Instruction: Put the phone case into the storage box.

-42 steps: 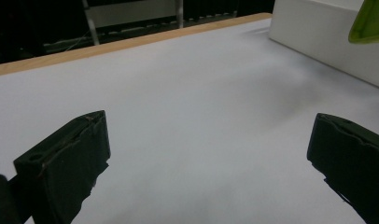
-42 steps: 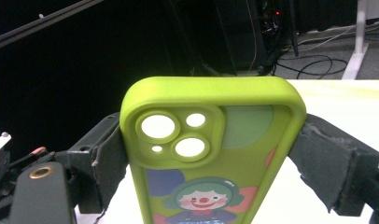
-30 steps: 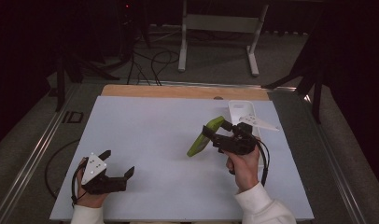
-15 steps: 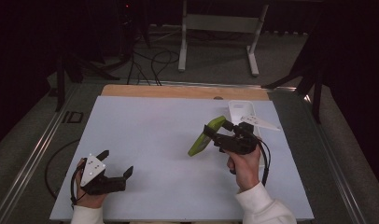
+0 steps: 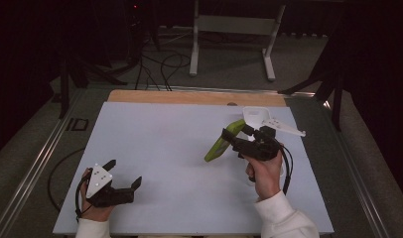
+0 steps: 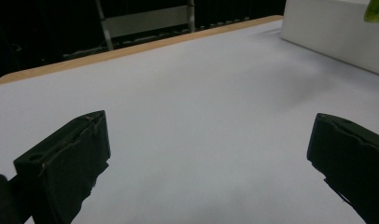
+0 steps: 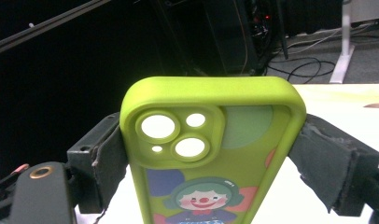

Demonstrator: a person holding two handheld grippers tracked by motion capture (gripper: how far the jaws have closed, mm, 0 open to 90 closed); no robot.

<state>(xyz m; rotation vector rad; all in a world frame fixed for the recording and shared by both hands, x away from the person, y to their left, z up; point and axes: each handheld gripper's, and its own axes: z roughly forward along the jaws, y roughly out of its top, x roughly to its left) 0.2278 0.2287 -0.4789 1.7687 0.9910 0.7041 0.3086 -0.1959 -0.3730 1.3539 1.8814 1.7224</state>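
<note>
A lime-green phone case (image 5: 220, 142) with a cartoon clown print hangs tilted above the right half of the white table (image 5: 160, 134). My right gripper (image 5: 235, 132) is shut on it. In the right gripper view the case (image 7: 211, 154) stands upright with its camera cutouts at the top, and the right gripper (image 7: 215, 161) has its padded jaws pressing on both long edges. My left gripper (image 5: 124, 172) rests at the table's near left corner, open. Bare tabletop shows between the jaws of the left gripper (image 6: 206, 158).
A white box-like object (image 5: 261, 119) lies on the table just behind the right gripper, and shows as a white block (image 6: 332, 32) in the left gripper view. A wooden strip (image 5: 189, 96) runs along the far edge. Beyond it are stand legs (image 5: 229, 44) and cables on the floor.
The right gripper has shifted slightly to the right with the case still held. The left gripper has hardly moved.
</note>
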